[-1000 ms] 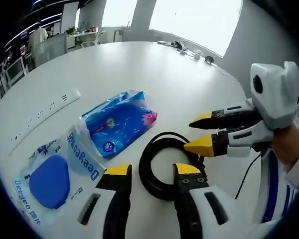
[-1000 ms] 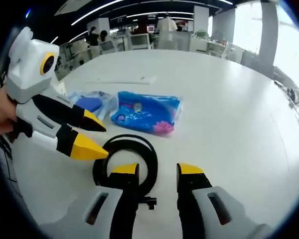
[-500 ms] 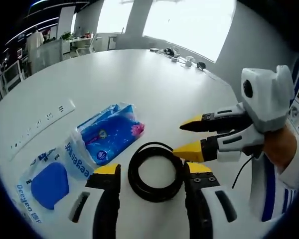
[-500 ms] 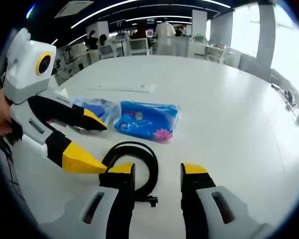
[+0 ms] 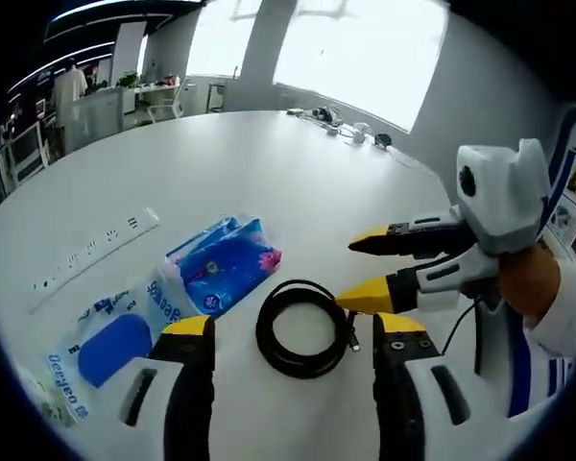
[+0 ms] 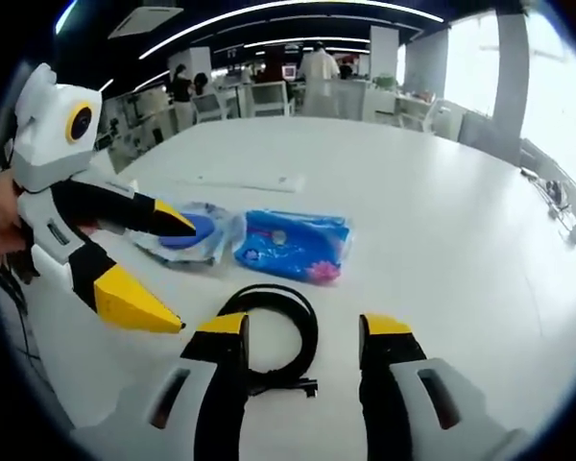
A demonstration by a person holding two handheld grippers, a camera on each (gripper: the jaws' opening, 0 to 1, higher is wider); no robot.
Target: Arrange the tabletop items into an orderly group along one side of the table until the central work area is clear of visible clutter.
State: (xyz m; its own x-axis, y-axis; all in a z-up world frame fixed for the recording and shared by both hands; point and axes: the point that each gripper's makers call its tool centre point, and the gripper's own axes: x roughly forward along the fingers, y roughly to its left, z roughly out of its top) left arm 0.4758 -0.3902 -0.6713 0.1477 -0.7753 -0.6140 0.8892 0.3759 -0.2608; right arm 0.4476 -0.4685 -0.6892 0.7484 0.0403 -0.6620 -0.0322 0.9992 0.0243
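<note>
Both tongs hang just above the white round table (image 5: 269,154) with nothing between their tips; my left gripper (image 5: 293,331) has its yellow-tipped jaws spread wide, and the coiled black cable loop (image 5: 303,327) lies on the table between and just beyond them; my right gripper (image 6: 305,331) is spread too, looking down on the same cable (image 6: 274,331), whose plug end pokes out near that gripper's right jaw. In the left gripper view the right gripper (image 5: 365,272) comes in from the right, jaws parted, its lower tip just beside the coil; in the right gripper view the left gripper (image 6: 168,269) reaches in from the left, likewise parted.

Beyond the coil, a little farther out, sits the glossy blue plastic tissue pack (image 5: 226,264); just left of it, touching or overlapping, is the clear plastic pouch with a blue pad inside (image 5: 115,341); farther still, well apart, lies the long white power strip (image 5: 96,250); small dark odds and ends (image 5: 350,125) rest at the far edge by the window.

I judge this the approach to the cable, with nothing yet gathered to one side. The next move calls for lowering one gripper over a section of the coil, pinching several turns together so it does not unwind, then carrying it toward the packs.
</note>
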